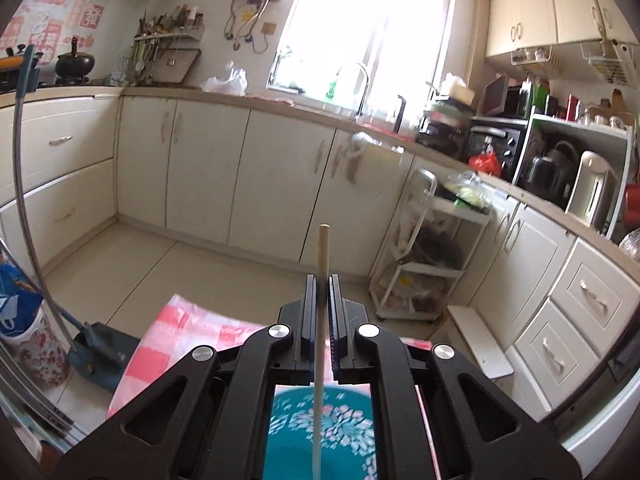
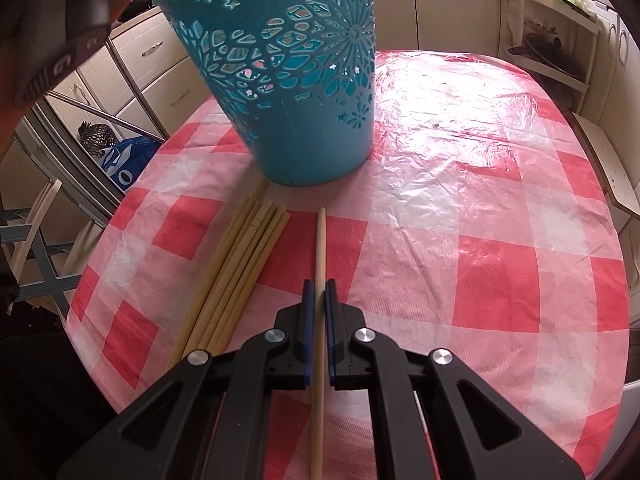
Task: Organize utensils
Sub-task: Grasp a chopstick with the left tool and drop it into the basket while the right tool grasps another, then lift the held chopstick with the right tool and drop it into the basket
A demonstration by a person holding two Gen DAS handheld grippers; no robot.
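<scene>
Left hand-held gripper (image 1: 322, 280) clamped on pale wooden chopstick (image 1: 323, 248), above teal perforated plastic bucket (image 1: 322, 432). Right hand-held gripper (image 2: 319, 284) clamped on second pale chopstick (image 2: 320, 240), beside loose chopstick bundle (image 2: 240, 264) on red-checked bench (image 2: 460, 240).

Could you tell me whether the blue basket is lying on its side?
No, the blue basket stands upright on the checked tablecloth.
</scene>
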